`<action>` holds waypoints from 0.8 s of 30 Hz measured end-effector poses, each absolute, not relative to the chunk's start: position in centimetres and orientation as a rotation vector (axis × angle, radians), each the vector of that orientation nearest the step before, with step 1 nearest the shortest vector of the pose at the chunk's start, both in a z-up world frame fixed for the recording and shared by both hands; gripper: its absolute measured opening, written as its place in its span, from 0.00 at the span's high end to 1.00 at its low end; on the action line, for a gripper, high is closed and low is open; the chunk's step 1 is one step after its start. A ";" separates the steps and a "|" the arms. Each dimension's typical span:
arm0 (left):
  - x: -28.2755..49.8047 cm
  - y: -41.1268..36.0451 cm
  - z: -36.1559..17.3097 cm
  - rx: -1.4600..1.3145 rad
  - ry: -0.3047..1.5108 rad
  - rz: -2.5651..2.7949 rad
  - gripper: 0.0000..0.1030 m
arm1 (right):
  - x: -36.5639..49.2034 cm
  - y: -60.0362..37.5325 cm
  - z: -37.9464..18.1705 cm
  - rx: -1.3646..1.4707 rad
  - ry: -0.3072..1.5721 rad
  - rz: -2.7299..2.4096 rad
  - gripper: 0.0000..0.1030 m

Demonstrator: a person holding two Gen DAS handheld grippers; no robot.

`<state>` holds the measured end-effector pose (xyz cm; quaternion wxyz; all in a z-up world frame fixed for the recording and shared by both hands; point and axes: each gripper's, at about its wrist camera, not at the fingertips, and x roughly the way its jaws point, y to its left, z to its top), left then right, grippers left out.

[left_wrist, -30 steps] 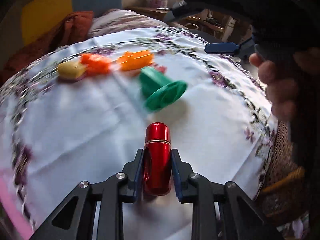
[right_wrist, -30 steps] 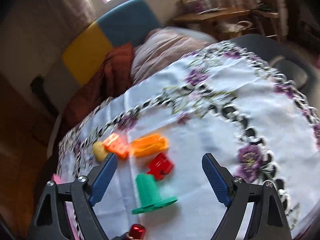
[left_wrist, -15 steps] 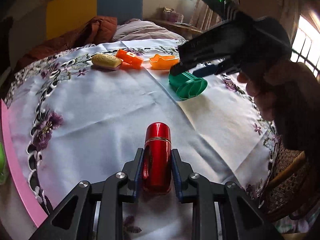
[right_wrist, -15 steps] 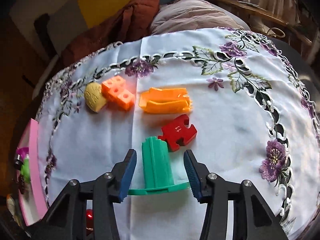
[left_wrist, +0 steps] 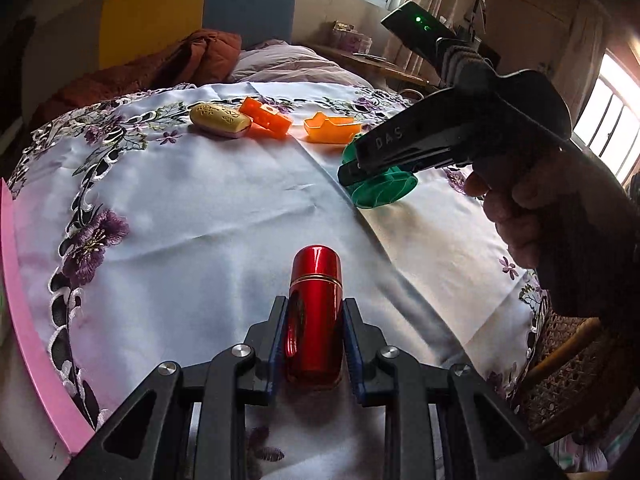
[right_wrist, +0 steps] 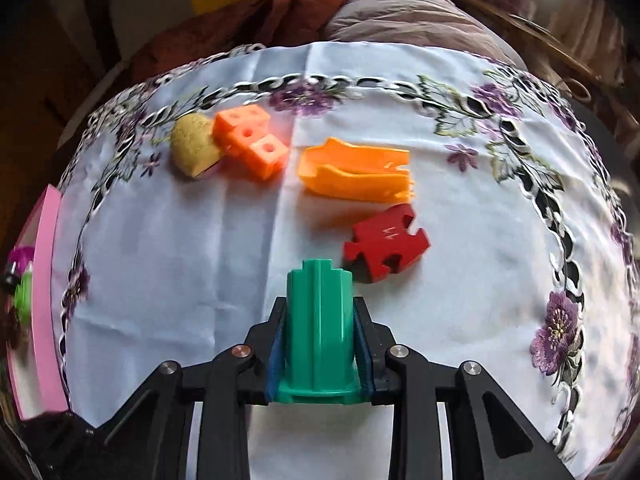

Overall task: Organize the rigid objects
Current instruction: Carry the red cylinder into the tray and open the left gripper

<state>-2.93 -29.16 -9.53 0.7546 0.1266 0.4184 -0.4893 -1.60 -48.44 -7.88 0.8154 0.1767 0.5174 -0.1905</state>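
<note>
Left tongs [left_wrist: 314, 338] clenched on a red metal capsule [left_wrist: 315, 312]; right tongs [right_wrist: 320, 344], jaws just closing, grasp a green flanged piece [right_wrist: 319, 328], red puzzle piece [right_wrist: 386, 242] just ahead.

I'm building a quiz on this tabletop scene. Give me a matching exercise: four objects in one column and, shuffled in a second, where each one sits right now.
Things:
1. red capsule-shaped case
2. green flanged plastic piece
3. red puzzle piece
4. orange block with holes

Places:
A. touching the yellow oval soap-like bar
B. between the pads of the right gripper
C. lying loose on the tablecloth, just beyond the green piece
D. between the pads of the left gripper

Pairs: 1-D, 2-B, 3-C, 4-A
</note>
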 end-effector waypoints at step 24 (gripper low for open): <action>-2.8 -26.4 -6.5 0.151 0.953 -1.023 0.75 | -1.6 -49.1 -8.1 0.397 1.115 -0.392 0.70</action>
